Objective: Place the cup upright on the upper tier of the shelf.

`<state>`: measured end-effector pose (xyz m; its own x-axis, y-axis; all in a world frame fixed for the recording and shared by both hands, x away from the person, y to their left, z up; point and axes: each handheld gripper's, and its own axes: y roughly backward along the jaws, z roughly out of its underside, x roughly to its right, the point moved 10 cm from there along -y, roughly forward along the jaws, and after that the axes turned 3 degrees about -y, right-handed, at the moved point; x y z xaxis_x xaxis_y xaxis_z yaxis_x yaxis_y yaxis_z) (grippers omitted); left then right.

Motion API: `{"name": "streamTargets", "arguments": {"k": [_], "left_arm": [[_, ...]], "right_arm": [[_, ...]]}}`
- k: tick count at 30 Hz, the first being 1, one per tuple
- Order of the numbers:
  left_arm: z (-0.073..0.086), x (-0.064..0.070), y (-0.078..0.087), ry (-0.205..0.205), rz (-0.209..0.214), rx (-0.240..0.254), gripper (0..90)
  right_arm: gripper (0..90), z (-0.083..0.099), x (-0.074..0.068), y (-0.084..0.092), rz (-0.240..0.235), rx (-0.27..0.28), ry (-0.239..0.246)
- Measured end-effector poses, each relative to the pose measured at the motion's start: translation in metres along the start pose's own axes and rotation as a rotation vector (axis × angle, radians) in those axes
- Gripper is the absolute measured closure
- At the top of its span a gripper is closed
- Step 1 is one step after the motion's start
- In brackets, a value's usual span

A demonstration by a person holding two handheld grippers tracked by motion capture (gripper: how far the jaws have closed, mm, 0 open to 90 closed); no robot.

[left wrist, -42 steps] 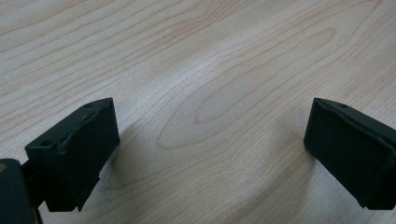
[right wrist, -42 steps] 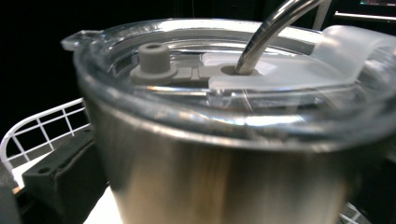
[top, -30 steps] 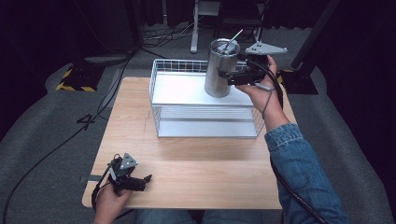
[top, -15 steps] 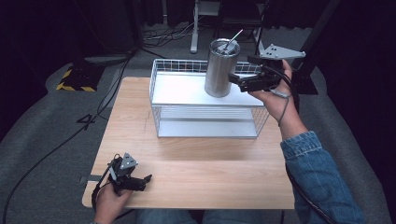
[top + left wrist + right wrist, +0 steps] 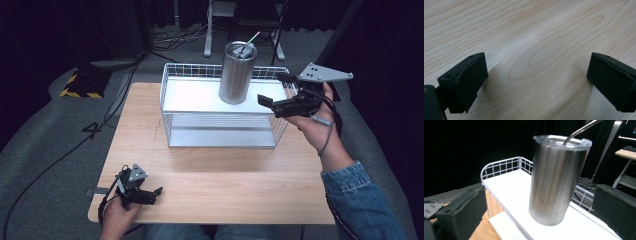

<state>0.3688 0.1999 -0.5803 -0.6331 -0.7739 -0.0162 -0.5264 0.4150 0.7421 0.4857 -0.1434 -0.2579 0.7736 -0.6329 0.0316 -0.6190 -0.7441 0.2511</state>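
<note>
A steel tumbler point(image 5: 237, 75) with a clear lid and a metal straw stands upright on the white top shelf point(image 5: 190, 97) of a wire rack. My right gripper point(image 5: 275, 90) hovers just to its right, open and apart from it. In the right gripper view the tumbler point(image 5: 556, 177) stands free between and beyond the wide-spread jaws of the right gripper point(image 5: 541, 202). My left gripper point(image 5: 154, 195) rests low over the wooden table point(image 5: 225, 180) at the near left corner, open. In the left gripper view, bare wood point(image 5: 536, 30) lies between the jaws of the left gripper point(image 5: 536, 80).
The wire rack point(image 5: 220, 145) stands at the far middle of the table, with a lower white shelf point(image 5: 220, 136) under the top one. Cables and a stand's legs point(image 5: 210, 50) lie on the dark floor beyond the table.
The right gripper has opened, let go of the tumbler and drawn back to the right. The tumbler now stands on the top shelf. The left gripper has not moved.
</note>
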Motion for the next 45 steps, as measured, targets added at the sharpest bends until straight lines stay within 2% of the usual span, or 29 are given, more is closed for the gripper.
{"name": "streamTargets", "arguments": {"k": [7, 13, 23, 24, 26, 27, 30, 32, 36, 45], "left_arm": [[0.000, 0.000, 0.000, 0.000, 0.000, 0.000, 3.8], [0.000, 0.000, 0.000, 0.000, 0.000, 0.000, 3.8], [0.000, 0.000, 0.000, -0.001, 0.000, 0.000, 3.7], [0.000, 0.000, 0.000, 0.001, 0.000, 0.002, 3.7], [0.000, 0.000, 0.000, 0.004, -0.001, 0.002, 3.7], [-0.001, 0.000, 0.000, 0.004, -0.001, 0.003, 3.7], [-0.001, 0.000, -0.001, 0.004, -0.002, 0.003, 3.7], [-0.001, 0.000, -0.001, 0.004, -0.002, 0.003, 3.7], [-0.001, 0.000, -0.001, 0.004, -0.002, 0.002, 3.7], [-0.001, 0.000, 0.000, 0.004, -0.002, 0.002, 3.7]], "right_arm": [[0.4, 0.025, 0.000, 0.028, 0.014, -0.006, -0.008], [0.4, 0.043, 0.003, 0.044, 0.033, -0.018, 0.002], [1.0, 0.088, 0.005, 0.067, 0.068, -0.064, -0.003], [1.2, 0.098, 0.006, 0.071, 0.076, -0.073, -0.003], [1.3, 0.102, 0.006, 0.072, 0.077, -0.077, -0.003], [1.9, 0.116, 0.006, 0.074, 0.084, -0.103, -0.005], [2.4, 0.134, 0.007, 0.075, 0.090, -0.127, -0.004], [2.4, 0.139, 0.007, 0.075, 0.093, -0.133, -0.007], [2.5, 0.164, 0.008, 0.075, 0.103, -0.163, -0.015], [2.5, 0.209, 0.006, 0.073, 0.107, -0.211, -0.043]]}}
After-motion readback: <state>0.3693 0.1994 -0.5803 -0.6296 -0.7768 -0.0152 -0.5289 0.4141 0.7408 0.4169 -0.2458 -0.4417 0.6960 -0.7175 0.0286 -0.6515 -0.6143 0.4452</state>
